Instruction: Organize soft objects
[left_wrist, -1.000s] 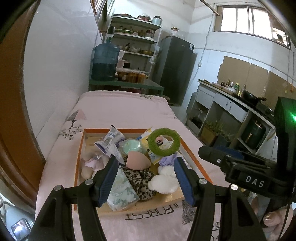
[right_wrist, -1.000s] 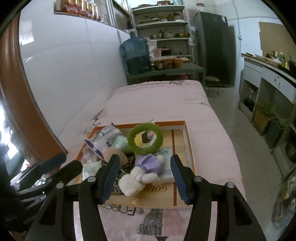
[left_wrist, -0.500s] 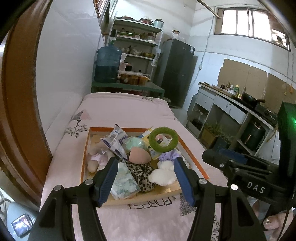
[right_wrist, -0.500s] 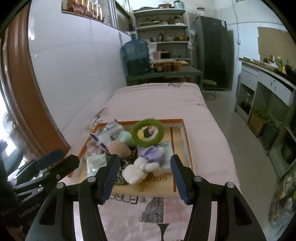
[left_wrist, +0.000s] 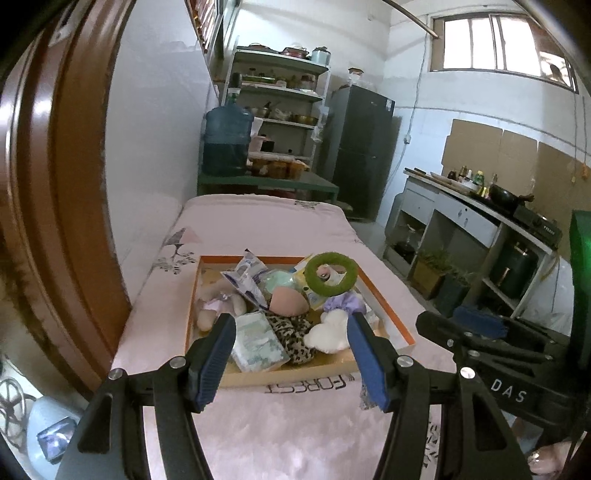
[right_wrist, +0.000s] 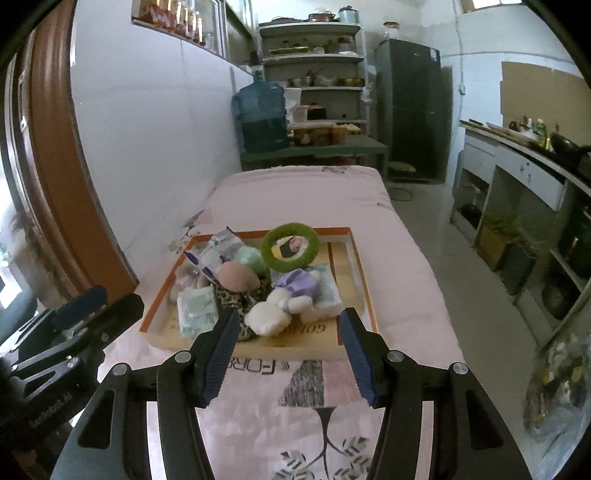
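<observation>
An orange-rimmed shallow box (left_wrist: 384, 306) (right_wrist: 354, 266) sits on the pink bed, piled with soft things: a green fuzzy ring (left_wrist: 331, 273) (right_wrist: 290, 245), a white plush with a purple top (left_wrist: 332, 328) (right_wrist: 280, 306), a leopard-print cloth (left_wrist: 291, 334), a pink sponge (left_wrist: 288, 301) (right_wrist: 238, 277), tissue packs (left_wrist: 258, 341) (right_wrist: 195, 310) and a foil pouch (left_wrist: 245, 277). My left gripper (left_wrist: 291, 363) hangs open in front of the box's near edge, nothing between its fingers. My right gripper (right_wrist: 286, 356) is open too, just short of the box, holding nothing.
The pink bedspread (right_wrist: 306, 195) stretches beyond the box toward a green bench with a blue water jug (right_wrist: 262, 118). A white wall and brown door frame (left_wrist: 48, 184) run along the left. A kitchen counter (left_wrist: 480, 218) and floor lie to the right.
Both grippers have drawn back from the box and risen slightly, so the box looks smaller and farther off. More bedspread shows in front of it. The jaws have stayed as wide as before.
</observation>
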